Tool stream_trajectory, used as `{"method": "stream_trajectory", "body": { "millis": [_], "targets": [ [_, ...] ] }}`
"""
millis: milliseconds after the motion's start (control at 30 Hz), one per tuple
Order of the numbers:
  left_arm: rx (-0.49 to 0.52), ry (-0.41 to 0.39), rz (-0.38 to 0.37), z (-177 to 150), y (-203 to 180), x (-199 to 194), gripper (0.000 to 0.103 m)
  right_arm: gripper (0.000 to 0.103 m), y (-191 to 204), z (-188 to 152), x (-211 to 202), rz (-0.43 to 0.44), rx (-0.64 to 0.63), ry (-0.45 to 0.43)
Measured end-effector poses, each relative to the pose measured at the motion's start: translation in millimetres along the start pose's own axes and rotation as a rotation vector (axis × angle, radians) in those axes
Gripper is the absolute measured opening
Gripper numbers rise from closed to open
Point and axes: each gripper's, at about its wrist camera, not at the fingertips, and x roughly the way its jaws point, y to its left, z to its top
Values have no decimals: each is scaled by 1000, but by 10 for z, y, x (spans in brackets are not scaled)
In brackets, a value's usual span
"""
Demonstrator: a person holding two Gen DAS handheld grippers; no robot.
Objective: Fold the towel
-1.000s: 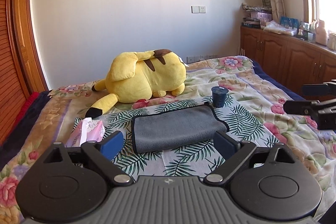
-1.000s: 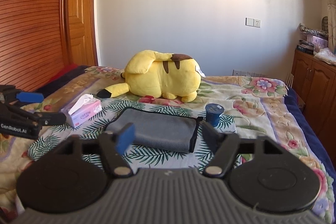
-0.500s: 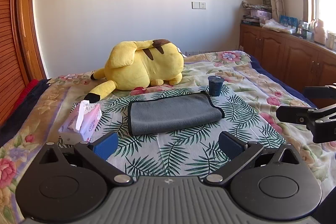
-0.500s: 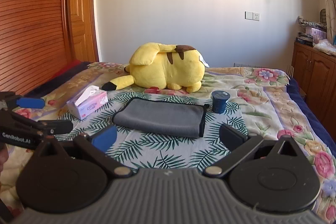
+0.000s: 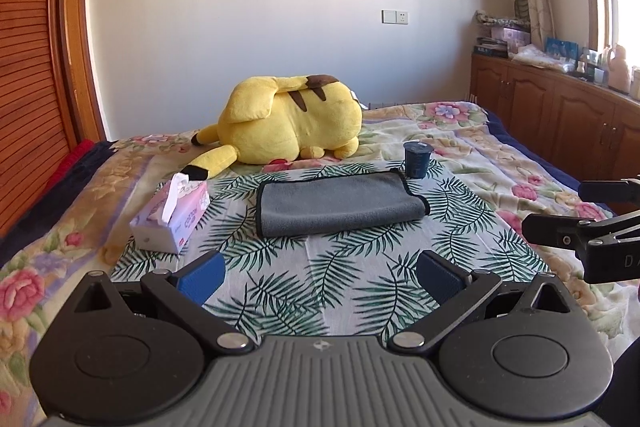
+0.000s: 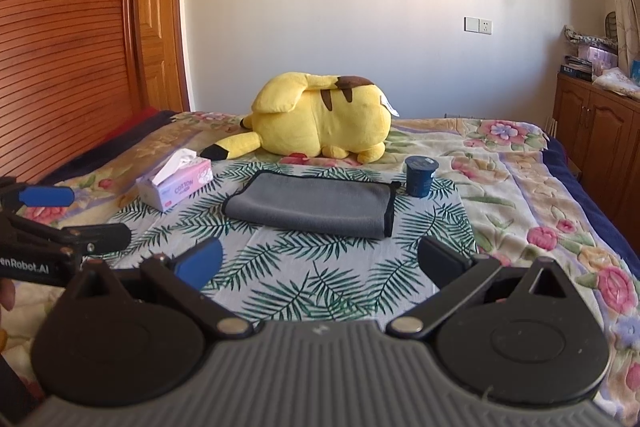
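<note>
Grey towel (image 5: 338, 205) lay folded on the palm-print cloth (image 5: 320, 283), long axis running left to right, black-edged open ends toward the blue cup (image 5: 417, 159) on its right. Left of it stood the tissue box (image 6: 176, 183), printed "COTTON". Compared with a second earlier, you had drawn both tools back, so the towel sat farther off. Your left gripper (image 5: 318, 277) and right gripper (image 6: 320, 263) were spread wide and empty, well short of the towel; the left carried "enRobot.AI".
</note>
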Motion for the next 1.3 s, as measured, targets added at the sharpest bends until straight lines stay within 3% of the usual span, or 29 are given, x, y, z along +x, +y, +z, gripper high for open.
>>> {"method": "stream_trajectory", "body": {
  "millis": [1000, 1300],
  "targets": [
    [-9, 15, 20, -512, -63, 72, 87, 103, 25, -366, 48, -38, -1, 38],
    [-3, -33, 33, -512, -59, 13, 87, 103, 20, -376, 26, -54, -2, 11]
  ]
}}
